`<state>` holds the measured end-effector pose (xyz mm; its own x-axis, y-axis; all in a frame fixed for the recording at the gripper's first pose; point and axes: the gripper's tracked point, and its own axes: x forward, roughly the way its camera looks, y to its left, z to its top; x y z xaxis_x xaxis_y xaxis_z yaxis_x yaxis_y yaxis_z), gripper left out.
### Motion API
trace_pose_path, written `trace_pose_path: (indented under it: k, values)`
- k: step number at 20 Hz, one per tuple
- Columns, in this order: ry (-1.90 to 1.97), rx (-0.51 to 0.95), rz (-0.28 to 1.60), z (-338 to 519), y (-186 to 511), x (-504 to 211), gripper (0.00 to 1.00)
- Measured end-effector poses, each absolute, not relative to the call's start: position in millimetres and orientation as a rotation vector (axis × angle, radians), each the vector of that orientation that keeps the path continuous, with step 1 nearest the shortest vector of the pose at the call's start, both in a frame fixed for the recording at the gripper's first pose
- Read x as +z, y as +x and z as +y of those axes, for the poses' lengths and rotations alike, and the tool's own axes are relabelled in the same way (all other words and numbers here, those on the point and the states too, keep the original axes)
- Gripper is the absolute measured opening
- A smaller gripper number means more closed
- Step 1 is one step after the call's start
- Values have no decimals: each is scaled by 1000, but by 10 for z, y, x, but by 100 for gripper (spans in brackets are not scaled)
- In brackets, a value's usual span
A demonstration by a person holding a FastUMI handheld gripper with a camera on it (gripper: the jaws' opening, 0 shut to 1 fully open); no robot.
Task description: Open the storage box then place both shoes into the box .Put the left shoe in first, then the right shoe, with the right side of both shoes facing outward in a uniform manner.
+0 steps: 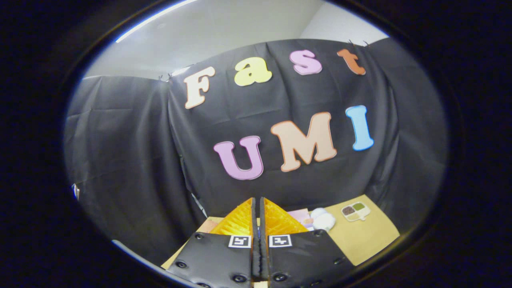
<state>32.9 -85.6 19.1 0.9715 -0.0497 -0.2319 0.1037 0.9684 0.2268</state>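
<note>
Shoe, maybe: a small white thing point(323, 219) sits on the tan counter point(368, 240), beyond the tool point(258, 202), near a little tray point(355, 211). The tool's two orange fingers are pressed together, holding nothing.

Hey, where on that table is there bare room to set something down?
Bare tabletop lies ahead of the gripper to its right, below the small divided tray. It is crowded just beyond the fingers, shut with nothing between them, where a white bundle and a pink item sit together.
</note>
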Motion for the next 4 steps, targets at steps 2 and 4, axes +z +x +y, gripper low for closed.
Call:
trace_pose_path:
  k: [2,4]
  values:
    - [208,-84,192,-860,310,378,2]
    - [175,-100,164,-937,249,504,2]
